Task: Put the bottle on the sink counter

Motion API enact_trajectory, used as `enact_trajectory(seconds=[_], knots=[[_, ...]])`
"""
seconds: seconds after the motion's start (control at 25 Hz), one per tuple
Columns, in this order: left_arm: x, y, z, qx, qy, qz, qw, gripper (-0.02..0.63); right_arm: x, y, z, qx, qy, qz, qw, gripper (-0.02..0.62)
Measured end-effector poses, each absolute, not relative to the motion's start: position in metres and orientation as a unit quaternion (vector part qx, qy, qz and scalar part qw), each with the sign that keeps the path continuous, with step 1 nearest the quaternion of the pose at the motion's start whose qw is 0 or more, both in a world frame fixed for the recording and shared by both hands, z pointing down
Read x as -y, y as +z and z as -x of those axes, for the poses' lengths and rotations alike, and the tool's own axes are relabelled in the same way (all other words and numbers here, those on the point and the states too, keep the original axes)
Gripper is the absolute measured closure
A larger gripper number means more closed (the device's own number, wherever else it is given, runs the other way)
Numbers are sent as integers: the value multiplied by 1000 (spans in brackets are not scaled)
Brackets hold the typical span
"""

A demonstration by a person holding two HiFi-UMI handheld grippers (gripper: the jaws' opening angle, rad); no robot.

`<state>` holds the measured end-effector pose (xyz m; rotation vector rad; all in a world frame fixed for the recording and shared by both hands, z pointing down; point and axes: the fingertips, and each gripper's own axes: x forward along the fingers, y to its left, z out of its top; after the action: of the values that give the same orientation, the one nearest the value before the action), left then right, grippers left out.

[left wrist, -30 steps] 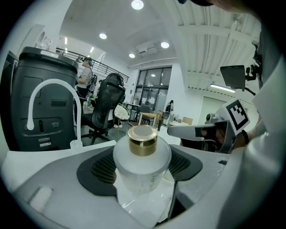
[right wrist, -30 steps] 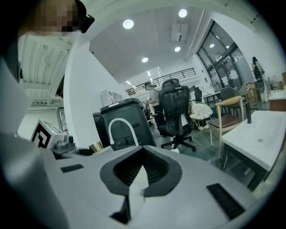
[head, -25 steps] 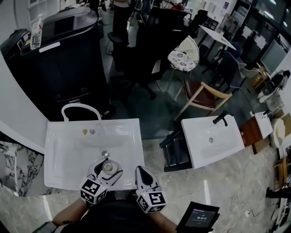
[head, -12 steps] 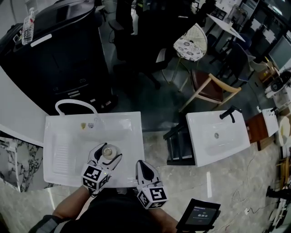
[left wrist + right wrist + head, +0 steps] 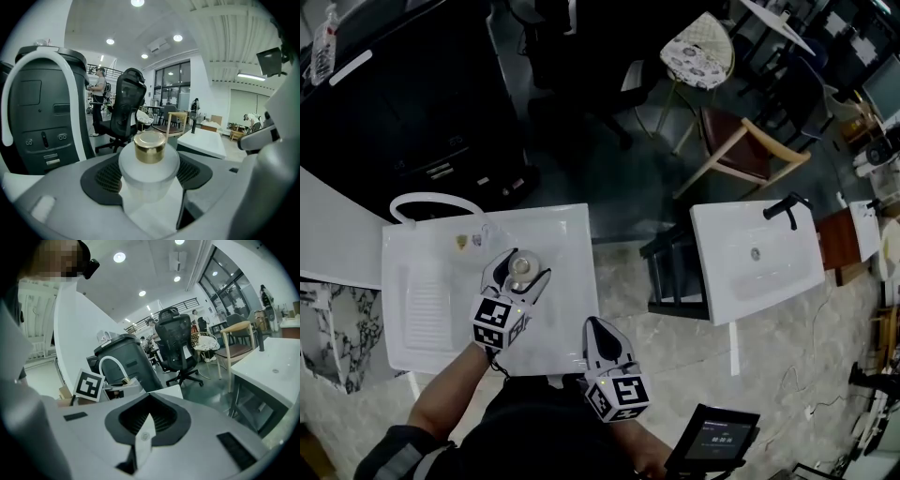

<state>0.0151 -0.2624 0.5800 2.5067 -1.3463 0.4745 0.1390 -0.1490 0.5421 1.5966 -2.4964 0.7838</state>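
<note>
Counter lay under you: the white sink counter (image 5: pixel 431 314), with its curved white faucet (image 5: pixel 427 196) at the far edge. Your left gripper (image 5: pixel 523 266) hung over the counter's middle, clenched around the bottle (image 5: pixel 521 270). In the left gripper view, the frosted body (image 5: pixel 149 168) sat upright between the dark pads (image 5: pixel 105 176), with the gold cap (image 5: pixel 150 146) on top. You could not tell whether it touched the counter. Your right gripper (image 5: pixel 600 330) was at the near edge, with its jaws pressed together on nothing.
</note>
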Motion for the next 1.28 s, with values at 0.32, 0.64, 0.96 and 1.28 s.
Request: enact_trajectory(seconds=[0.32, 0.64, 0.96, 1.28], knots=[[306, 616, -23, 460, 178, -860, 134, 268, 148, 562, -146, 798, 276, -533, 54, 600], [340, 660, -36, 455, 203, -853, 154, 268, 144, 578, -162, 781, 292, -549, 64, 600], [364, 694, -40, 462, 226, -841, 169, 268, 141, 589, -163, 775, 306, -549, 71, 600], [376, 708, -46, 464, 229, -837, 177, 268, 143, 593, -162, 774, 309, -546, 80, 600]])
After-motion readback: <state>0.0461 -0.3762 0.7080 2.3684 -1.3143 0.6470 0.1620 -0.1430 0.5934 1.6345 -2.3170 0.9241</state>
